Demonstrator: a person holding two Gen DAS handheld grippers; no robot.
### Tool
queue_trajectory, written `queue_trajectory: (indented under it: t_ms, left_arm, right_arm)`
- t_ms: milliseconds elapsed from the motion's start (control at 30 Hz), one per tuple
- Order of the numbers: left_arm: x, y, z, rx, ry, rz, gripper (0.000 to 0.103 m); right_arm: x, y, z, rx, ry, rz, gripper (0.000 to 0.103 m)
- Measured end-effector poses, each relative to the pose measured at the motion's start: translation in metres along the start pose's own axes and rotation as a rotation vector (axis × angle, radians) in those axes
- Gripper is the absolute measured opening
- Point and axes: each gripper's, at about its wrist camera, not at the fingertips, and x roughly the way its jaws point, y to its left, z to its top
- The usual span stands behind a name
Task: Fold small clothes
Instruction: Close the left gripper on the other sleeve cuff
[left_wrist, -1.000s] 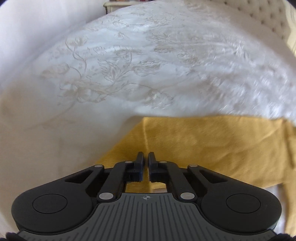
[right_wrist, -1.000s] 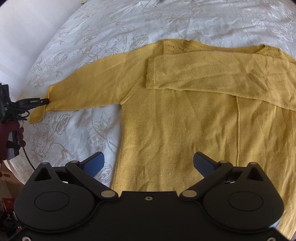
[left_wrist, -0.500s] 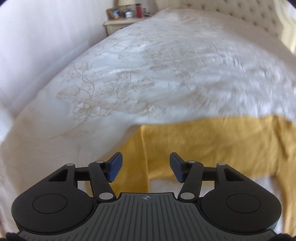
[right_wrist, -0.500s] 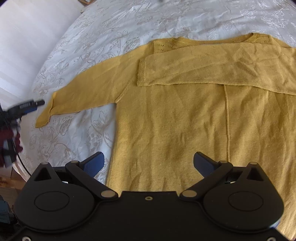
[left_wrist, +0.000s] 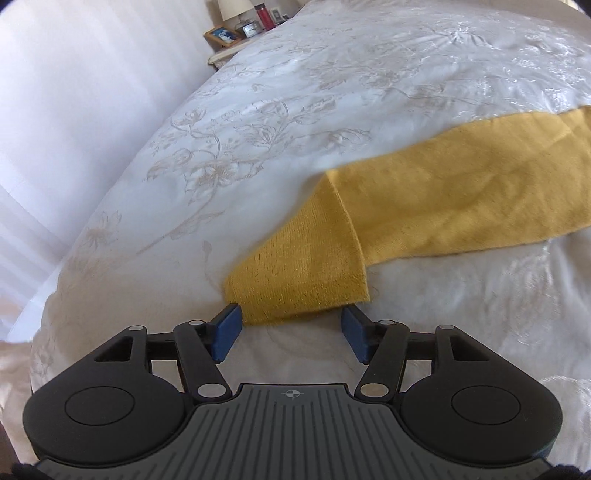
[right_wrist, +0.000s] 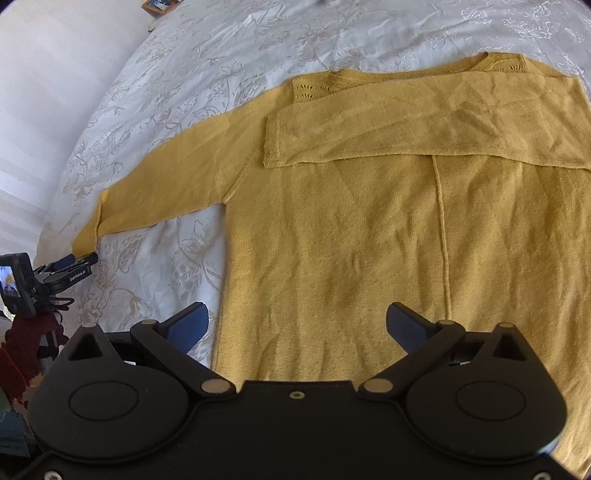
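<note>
A mustard-yellow knitted long-sleeved sweater (right_wrist: 369, 221) lies flat on a bed covered with a white bedspread embroidered with a floral pattern (right_wrist: 258, 44). In the right wrist view the sweater fills the centre and right of the frame. One sleeve is folded across the chest in the upper right; the other sleeve extends toward the left edge, its cuff ending at centre left.

The left tongs (left_wrist: 291, 326) have just been opening. The blue pads now stand moderately apart, and nothing is clamped. In the left wrist view the ribbed cuff of the extended sleeve (left_wrist: 299, 273) lies on the bedspread at lower centre, directly ahead of the gap between the pads (no pad presses on it). The sleeve runs from there to the right edge of the frame.

The right tongs (right_wrist: 297, 325) are wide open and empty, positioned above the lower hem area of the sweater at bottom centre.

Legible writing: the left tongs, seen at the left edge of the right wrist view, carry white lettering on the black finger housing that appears to read "GenRobot.AI" (small, partly uncertain). A small camera with a lit screen (right_wrist: 14, 284) is mounted behind it.

At the top of the left wrist view a bedside stand (left_wrist: 225, 55) carries a framed picture (left_wrist: 221, 35), a red cylindrical container (left_wrist: 263, 16) and a lamp base.
</note>
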Motion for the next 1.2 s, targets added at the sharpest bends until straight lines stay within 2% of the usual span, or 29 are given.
queue_trajectory:
  t_ms: [133, 300, 500, 700, 767, 833, 1033, 1200]
  left_arm:
    - [0.004, 0.007, 0.007, 0.01, -0.037, 0.008, 0.058]
    - [0.007, 0.017, 0.012, 0.007, -0.069, -0.03, 0.058]
    - [0.009, 0.051, 0.024, -0.182, -0.096, -0.074, 0.059]
    - [0.027, 0.1, 0.027, -0.453, -0.042, -0.078, 0.06]
    - [0.035, 0.114, 0.025, -0.53, -0.003, -0.094, 0.06]
    - [0.042, 0.123, 0.023, -0.578, 0.02, -0.14, 0.061]
    - [0.052, 0.121, 0.022, -0.58, 0.043, -0.273, 0.066]
    - [0.066, 0.108, 0.031, -0.567, 0.088, -0.326, 0.066]
  right_arm:
    - [0.004, 0.01, 0.001, -0.018, 0.009, 0.001, 0.102]
    - [0.007, 0.019, 0.002, -0.029, 0.013, 0.002, 0.102]
    - [0.013, 0.024, 0.001, -0.022, 0.019, -0.003, 0.102]
    - [0.018, 0.033, 0.003, -0.028, 0.033, -0.003, 0.102]
    - [0.021, 0.036, 0.005, -0.035, 0.037, -0.002, 0.102]
    - [0.024, 0.039, 0.008, -0.042, 0.041, -0.001, 0.102]
    - [0.03, 0.048, 0.013, -0.064, 0.041, 0.001, 0.102]
    - [0.029, 0.053, 0.015, -0.09, 0.029, -0.016, 0.102]
